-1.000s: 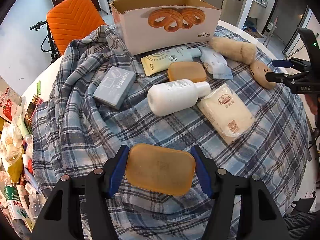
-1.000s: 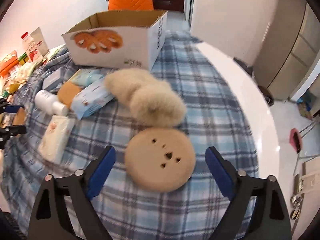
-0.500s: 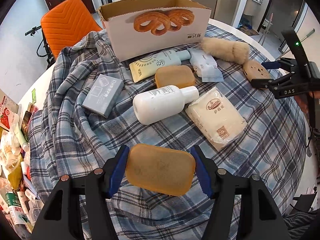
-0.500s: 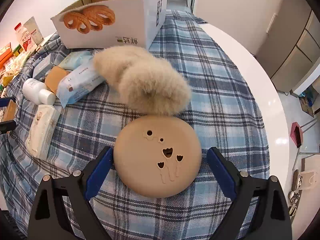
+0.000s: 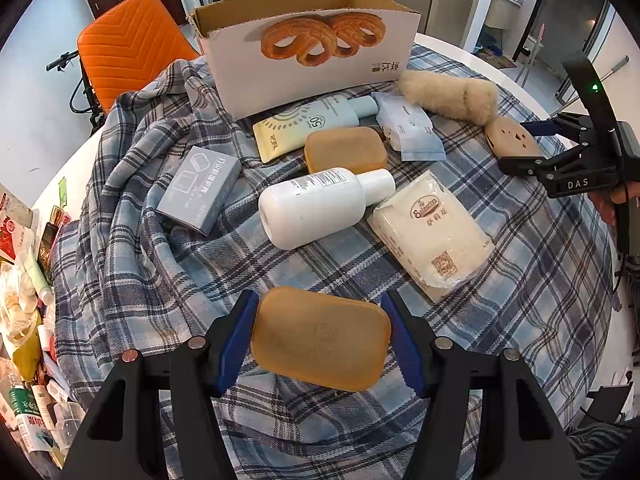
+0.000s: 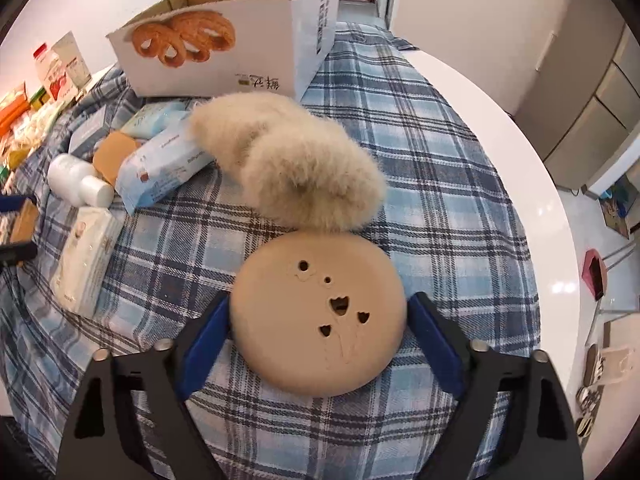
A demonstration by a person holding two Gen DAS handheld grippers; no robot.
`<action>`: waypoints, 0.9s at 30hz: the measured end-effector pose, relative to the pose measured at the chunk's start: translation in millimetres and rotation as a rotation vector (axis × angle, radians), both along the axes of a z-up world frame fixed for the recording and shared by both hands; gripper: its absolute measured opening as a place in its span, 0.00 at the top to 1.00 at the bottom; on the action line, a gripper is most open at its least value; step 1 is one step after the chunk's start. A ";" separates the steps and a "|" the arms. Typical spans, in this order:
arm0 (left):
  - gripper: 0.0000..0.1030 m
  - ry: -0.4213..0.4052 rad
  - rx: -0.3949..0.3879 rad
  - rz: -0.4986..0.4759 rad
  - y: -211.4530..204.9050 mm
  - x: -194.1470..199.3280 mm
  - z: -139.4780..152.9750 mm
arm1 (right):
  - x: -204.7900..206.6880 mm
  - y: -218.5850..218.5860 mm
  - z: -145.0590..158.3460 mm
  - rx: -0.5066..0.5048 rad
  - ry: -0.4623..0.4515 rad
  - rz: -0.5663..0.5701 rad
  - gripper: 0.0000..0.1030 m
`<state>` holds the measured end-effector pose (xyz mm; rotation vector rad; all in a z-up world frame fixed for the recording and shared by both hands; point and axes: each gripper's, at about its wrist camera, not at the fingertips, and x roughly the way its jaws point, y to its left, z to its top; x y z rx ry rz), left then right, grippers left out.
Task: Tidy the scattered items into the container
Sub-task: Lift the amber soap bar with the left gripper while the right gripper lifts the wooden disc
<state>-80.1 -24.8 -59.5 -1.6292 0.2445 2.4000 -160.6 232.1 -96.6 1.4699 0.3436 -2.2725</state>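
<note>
The left claw grips a soap bar; the right claw, open, straddles a round disc, the box ahead-left.

Box: we see the box at the counter's far side, on the cloth.
Before the box: tube, pouch and fluffy roll, left to right.
Middle: bottle between carton and packet; bar behind it.
Right: disc before the roll, touching it.
</note>
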 end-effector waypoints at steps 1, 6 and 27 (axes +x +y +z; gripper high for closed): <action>0.36 -0.001 0.001 0.000 0.0 0.2 -0.5 | 1.9 -0.2 2.2 -0.001 0.006 -0.001 0.21; 0.36 0.005 0.001 -0.002 -0.4 1.9 1.6 | 16.4 -5.7 15.8 0.022 0.054 0.027 0.21; 0.36 0.032 0.010 -0.015 6.0 1.2 15.8 | 29.6 -26.4 59.9 -0.048 0.089 0.107 0.21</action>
